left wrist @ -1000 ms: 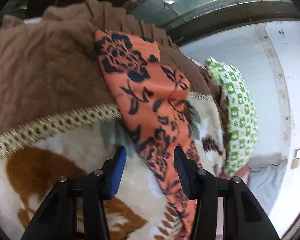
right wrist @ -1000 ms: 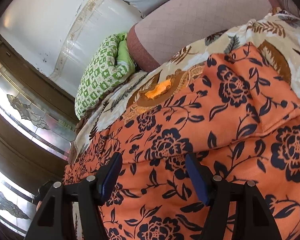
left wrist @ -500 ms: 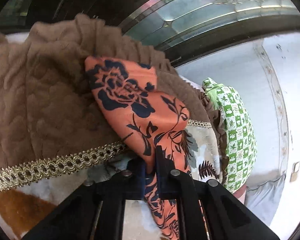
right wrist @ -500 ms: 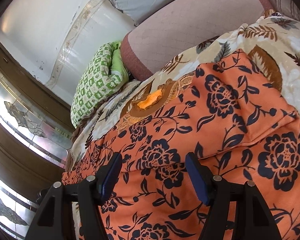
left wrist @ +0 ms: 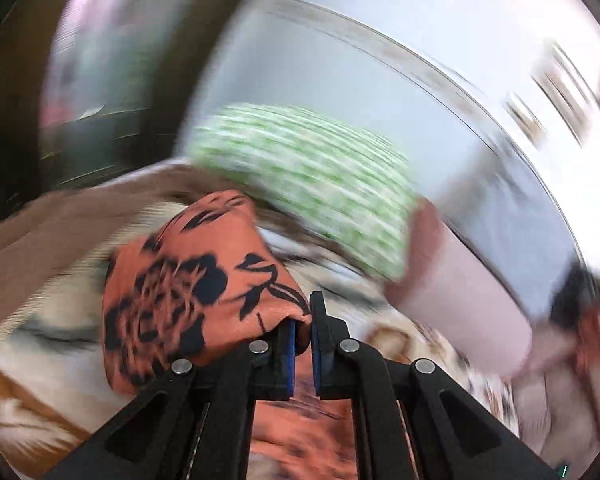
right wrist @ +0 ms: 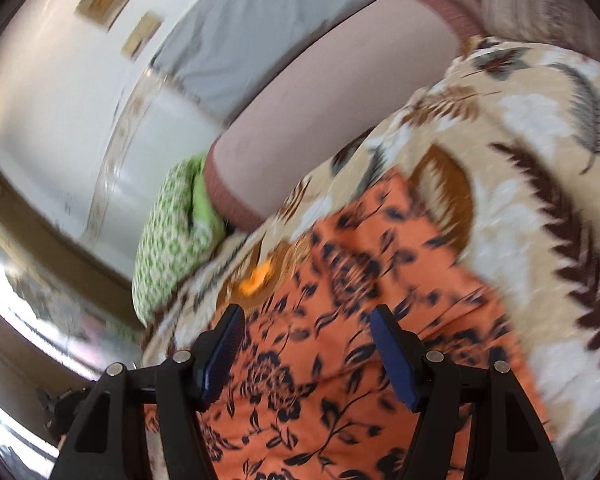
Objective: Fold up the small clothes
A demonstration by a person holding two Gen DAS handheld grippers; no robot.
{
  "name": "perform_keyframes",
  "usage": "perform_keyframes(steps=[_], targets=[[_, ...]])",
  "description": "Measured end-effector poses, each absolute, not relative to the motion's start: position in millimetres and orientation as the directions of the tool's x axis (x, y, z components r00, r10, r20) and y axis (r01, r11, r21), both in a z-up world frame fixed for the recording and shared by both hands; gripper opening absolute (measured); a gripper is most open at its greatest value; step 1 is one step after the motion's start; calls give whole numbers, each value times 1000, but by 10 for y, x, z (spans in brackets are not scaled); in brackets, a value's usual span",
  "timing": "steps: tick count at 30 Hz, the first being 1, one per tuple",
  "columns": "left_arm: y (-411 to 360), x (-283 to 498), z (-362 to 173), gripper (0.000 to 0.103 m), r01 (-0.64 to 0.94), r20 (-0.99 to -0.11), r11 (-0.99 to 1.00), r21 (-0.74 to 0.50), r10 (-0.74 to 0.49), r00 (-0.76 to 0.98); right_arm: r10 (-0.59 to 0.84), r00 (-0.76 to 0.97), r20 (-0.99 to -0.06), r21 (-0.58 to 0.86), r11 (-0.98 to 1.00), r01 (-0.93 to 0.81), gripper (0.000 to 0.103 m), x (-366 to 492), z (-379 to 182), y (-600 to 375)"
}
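Orange cloth: my left gripper [left wrist: 302, 334] is clamped on a bunched edge of the orange floral garment [left wrist: 188, 296], lifted off the leaf-print blanket [left wrist: 40, 340].
Right tongs: my right gripper [right wrist: 306, 354] hangs wide apart over the same garment [right wrist: 340, 380], pinching nothing.
Progress: I'd call this the first fold just starting; most of the cloth lies spread flat.
Left view only: the raised corner, badly blurred.
Right view only: the spread garment, then further off the green pillow [right wrist: 168, 240] and pink cushion [right wrist: 320, 112].
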State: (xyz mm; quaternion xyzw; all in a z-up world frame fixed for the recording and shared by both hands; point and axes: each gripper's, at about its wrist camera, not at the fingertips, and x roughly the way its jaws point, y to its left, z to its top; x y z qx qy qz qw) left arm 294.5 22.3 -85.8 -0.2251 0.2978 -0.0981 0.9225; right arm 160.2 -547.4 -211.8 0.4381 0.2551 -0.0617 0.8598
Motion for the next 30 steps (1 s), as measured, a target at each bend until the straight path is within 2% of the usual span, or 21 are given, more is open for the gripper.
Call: perform_keyframes(steps=[6,9,11,12,13,14,18,20,21,22,24,27,30], targets=[[-1488,2806,-937,5,302,-558,861,-409,-498,664,82,889,-451,780,520,348,69,1386,-2086,-5877],[-2369,2628,-1267,6,415,-620,823,-388,-566,543,74,894,-441,790,504,348,69,1321,-2057,-6020],[-2849,2519,-1521,6,479,-692,811,-337,-558,458,75,897,-436,796,497,345,69,1291,-2051,-6077],[-3049,2492,-1650,9,499,-731,813,-299,-532,428,81,898,-433,802,489,343,69,1277,-2057,-6112],[-3234,2452,-1800,22,523,-771,810,-263,-503,390,88,897,-432,810,477,343,69,1268,-2070,-6140],[-3341,2433,-1924,27,539,-801,805,-247,-483,354,98,895,-435,817,461,347,69,1268,-2092,-6165],[-3181,2269,-1987,46,539,-805,798,-269,-494,329,157,873,-461,823,444,355,70,1351,-2174,-6164],[-2858,2242,-1794,50,525,-756,796,-302,-535,377,164,867,-470,813,463,353,70,1389,-2169,-6112],[-2714,2238,-1703,57,521,-733,796,-307,-547,405,169,862,-478,801,486,349,70,1431,-2147,-6064],[-2543,2225,-1616,70,506,-709,810,-297,-542,451,176,858,-482,793,503,343,70,1467,-2136,-6016],[-2124,2216,-1492,81,416,-664,876,-243,-463,587,192,846,-498,766,554,325,70,1567,-2087,-5869],[-1642,2286,-1517,81,298,-650,916,-269,-401,645,196,813,-548,667,689,284,70,1752,-1979,-5485],[-1355,2418,-1706,81,208,-686,926,-314,-373,625,253,763,-595,567,804,176,70,1944,-1903,-4985]])
